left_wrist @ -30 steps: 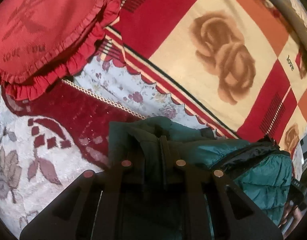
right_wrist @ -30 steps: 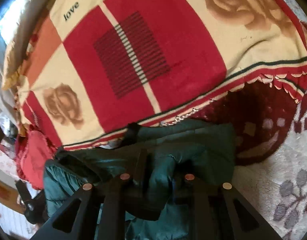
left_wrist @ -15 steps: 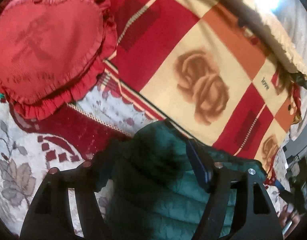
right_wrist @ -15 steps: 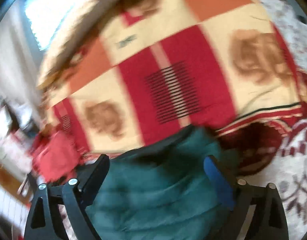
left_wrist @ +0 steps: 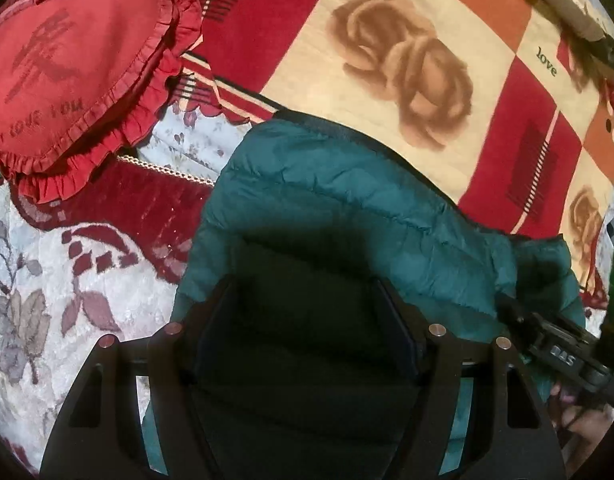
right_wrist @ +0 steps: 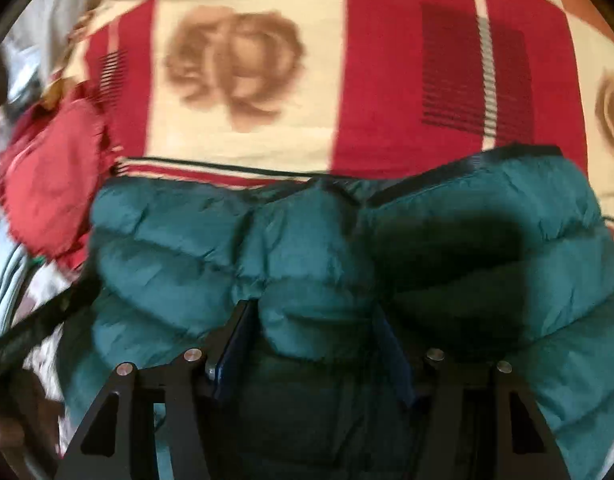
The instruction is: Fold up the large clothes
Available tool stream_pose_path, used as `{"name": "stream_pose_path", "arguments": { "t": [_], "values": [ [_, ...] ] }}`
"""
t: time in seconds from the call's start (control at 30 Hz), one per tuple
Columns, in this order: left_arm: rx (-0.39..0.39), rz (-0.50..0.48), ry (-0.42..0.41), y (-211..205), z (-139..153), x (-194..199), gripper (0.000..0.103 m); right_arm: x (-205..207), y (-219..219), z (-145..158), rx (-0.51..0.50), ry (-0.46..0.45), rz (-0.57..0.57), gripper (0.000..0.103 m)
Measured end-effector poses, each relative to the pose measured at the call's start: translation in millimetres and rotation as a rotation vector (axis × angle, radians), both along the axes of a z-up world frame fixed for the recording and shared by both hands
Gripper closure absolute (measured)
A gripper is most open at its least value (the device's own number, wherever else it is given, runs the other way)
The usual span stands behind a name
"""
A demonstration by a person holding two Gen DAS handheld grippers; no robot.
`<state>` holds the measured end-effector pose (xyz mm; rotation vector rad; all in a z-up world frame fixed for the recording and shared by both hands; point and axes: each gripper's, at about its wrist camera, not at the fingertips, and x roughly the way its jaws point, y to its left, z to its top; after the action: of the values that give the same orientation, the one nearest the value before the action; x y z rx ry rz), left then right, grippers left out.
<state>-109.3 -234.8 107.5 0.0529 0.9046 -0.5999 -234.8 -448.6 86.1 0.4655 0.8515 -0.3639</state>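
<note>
A teal quilted puffer jacket [left_wrist: 347, 200] lies folded on the bed, its far edge against the rose blanket. It also fills the right wrist view [right_wrist: 267, 240]. My left gripper [left_wrist: 307, 292] is open above the jacket's left part, jaws wide apart with nothing between them. My right gripper [right_wrist: 311, 320] is open above the jacket's middle, jaws wide apart. The other tool [left_wrist: 563, 352] shows at the lower right of the left wrist view.
A red heart-shaped frilled cushion [left_wrist: 67, 60] lies left of the jacket; it also shows in the right wrist view [right_wrist: 51, 176]. A red and cream rose blanket [left_wrist: 407, 60] lies behind. A grey floral bedspread [left_wrist: 47, 300] spreads at the left.
Both grippers were shut on jacket fabric a second ago. They have opened and let go, and the jacket now lies flat under them.
</note>
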Motion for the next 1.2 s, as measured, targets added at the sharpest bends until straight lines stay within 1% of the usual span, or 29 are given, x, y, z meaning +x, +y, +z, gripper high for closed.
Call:
{"name": "stream_pose_path", "arguments": {
  "t": [0.07,0.2,0.27,0.3,0.33,0.37,0.43,0.57,0.6,0.67,0.77,0.87,0.93,1.0,1.13,1.2],
  "values": [
    [0.001,-0.001,-0.007,0.4,-2.2,1.2,0.033,-0.3,-4.2,-10.1,0.009,-0.002,-0.010,0.043],
    [0.025,-0.011,-0.027,-1.0,-5.0,-1.0,0.033,-7.0,-4.8,-11.5,0.016,-0.007,-0.009,0.043],
    [0.038,-0.009,-0.034,-1.3,-3.6,-2.5,0.033,-12.8,-6.7,-4.9,0.045,-0.005,-0.017,0.043],
    [0.040,-0.008,-0.033,-0.7,-2.6,-3.2,0.033,-12.9,-0.6,0.7,0.052,-0.010,-0.019,0.043],
    [0.040,-0.007,-0.032,-0.4,-1.6,-3.4,0.033,-11.9,1.9,7.6,0.059,-0.021,-0.020,0.043],
    [0.036,-0.006,-0.032,0.7,-0.3,-4.0,0.033,-20.5,2.4,16.6,0.063,-0.044,-0.022,0.043],
    [0.039,-0.003,-0.035,1.3,2.0,-5.2,0.033,-32.1,6.2,30.2,0.046,-0.072,-0.016,0.043],
    [0.042,0.001,-0.065,2.1,11.6,-10.7,0.033,-49.7,10.9,50.1,-0.026,-0.088,-0.003,0.043],
    [0.042,0.000,-0.075,1.9,14.0,-12.2,0.033,-52.6,9.8,53.0,-0.036,-0.090,-0.007,0.043],
    [0.050,-0.003,-0.096,0.6,18.4,-14.5,0.033,-58.4,4.5,58.3,-0.053,-0.090,-0.029,0.037],
    [0.061,-0.011,-0.116,-4.8,23.0,-15.3,0.033,-62.9,-6.7,62.4,-0.077,-0.099,-0.067,0.036],
    [0.078,-0.013,-0.117,-13.7,20.2,-11.3,0.033,-64.1,-23.3,58.5,-0.088,-0.081,-0.107,0.035],
    [0.118,-0.009,-0.092,-23.3,9.9,-3.4,0.033,-62.1,-33.7,52.1,-0.105,-0.055,-0.132,0.035],
    [0.138,-0.001,-0.078,-28.2,-0.2,3.4,0.033,-58.0,-46.0,41.5,-0.127,-0.021,-0.158,0.035],
    [0.136,-0.005,-0.089,-31.1,-9.7,8.2,0.033,-46.7,-64.8,11.0,-0.119,0.048,-0.180,0.035],
    [0.146,-0.012,-0.097,-33.4,-12.5,8.9,0.032,-42.9,-65.8,3.3,-0.131,0.064,-0.181,0.034]
  ]
}}
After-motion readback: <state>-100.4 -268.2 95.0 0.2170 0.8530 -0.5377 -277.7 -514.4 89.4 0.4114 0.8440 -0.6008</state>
